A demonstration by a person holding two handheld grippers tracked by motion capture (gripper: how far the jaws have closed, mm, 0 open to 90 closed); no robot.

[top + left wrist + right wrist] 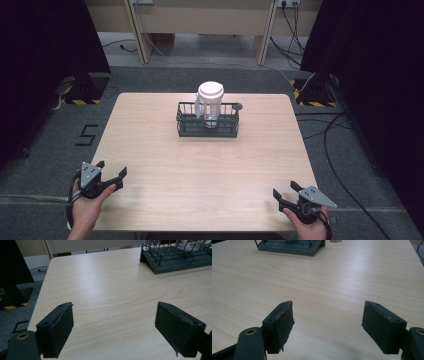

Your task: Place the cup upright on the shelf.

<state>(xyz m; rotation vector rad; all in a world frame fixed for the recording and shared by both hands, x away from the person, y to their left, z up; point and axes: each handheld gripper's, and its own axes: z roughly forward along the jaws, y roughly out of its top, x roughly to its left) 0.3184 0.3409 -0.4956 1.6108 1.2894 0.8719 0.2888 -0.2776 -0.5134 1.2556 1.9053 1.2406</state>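
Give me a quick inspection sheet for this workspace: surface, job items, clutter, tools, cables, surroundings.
Surface: light wooden table, bare apart from the rack; small round dark hole near its far edge.
Job's things: dark wire rack at far centre; white lidded translucent jug stands upright inside it.
Clutter: nothing seen.
Grippers: left tool over the near left corner, jaws apart, holding nothing; right tool over the near right corner, jaws apart, holding nothing. Both far from the rack.
Cables: black cables on the floor to the right; more by the far wall.
Surroundings: grey carpet, black curtains both sides, yellow-black striped stand bases, a "5" marked on the floor.
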